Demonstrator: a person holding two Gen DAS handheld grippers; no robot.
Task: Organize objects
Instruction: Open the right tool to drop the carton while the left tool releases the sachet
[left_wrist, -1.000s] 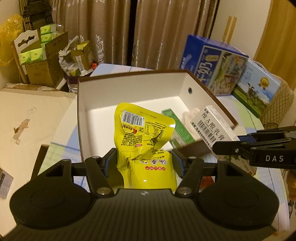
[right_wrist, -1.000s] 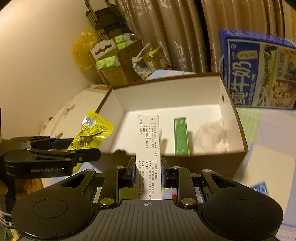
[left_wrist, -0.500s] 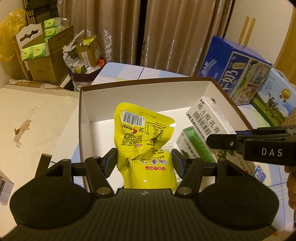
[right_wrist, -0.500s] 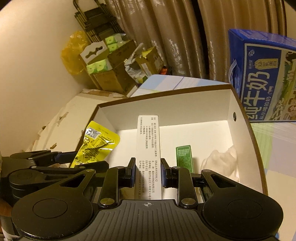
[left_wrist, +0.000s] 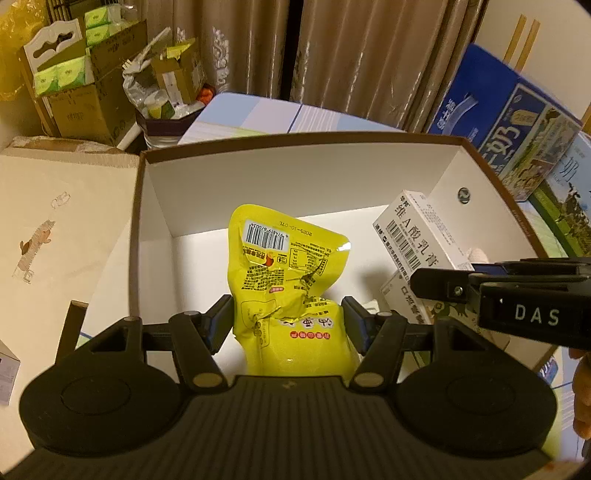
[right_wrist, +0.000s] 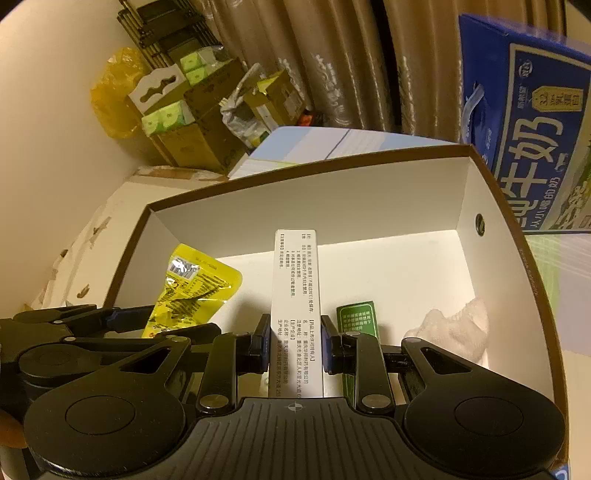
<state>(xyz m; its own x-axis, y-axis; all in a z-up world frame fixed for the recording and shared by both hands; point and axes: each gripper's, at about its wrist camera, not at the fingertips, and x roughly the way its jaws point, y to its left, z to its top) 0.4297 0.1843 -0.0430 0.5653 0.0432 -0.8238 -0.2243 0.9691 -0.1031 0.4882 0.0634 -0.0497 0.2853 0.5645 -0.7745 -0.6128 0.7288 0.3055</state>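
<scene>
Left gripper (left_wrist: 288, 317) clamped on the lower half of a crinkled yellow foil snack pouch (left_wrist: 290, 280), barcode end up, held over the left part of the brown-rimmed white cardboard box (left_wrist: 295, 177). Right gripper (right_wrist: 293, 343) clamped on a long white printed medicine carton (right_wrist: 297, 306), narrow face to the camera, held over the middle of the same box. Seen from the left wrist, that carton (left_wrist: 417, 240) tilted, barcode side showing, pinched in the black fingers marked DAS (left_wrist: 439, 286).

Against the frames of a second ago: both grippers now well inside the box opening rather than at its near wall. Near rim gone from the right wrist view, hidden below the gripper body; box floor now filling the lower half of that view. Pouch, formerly outside the left wall in the right view, now inside it (right_wrist: 192, 288), above the white floor. Grip on both items unchanged, neither let go. Whether either touches the floor: cannot tell.

On the floor, same as before: a flat green rectangular packet (right_wrist: 356, 321) just right of the carton, and a crumpled white cloth (right_wrist: 454, 328) against the right wall. In the left view, the green packet now hidden behind the carton and the right gripper.

Beyond the box, a large blue milk carton case (right_wrist: 532, 110) against brown curtains (left_wrist: 332, 55), closer in frame than earlier.
</scene>
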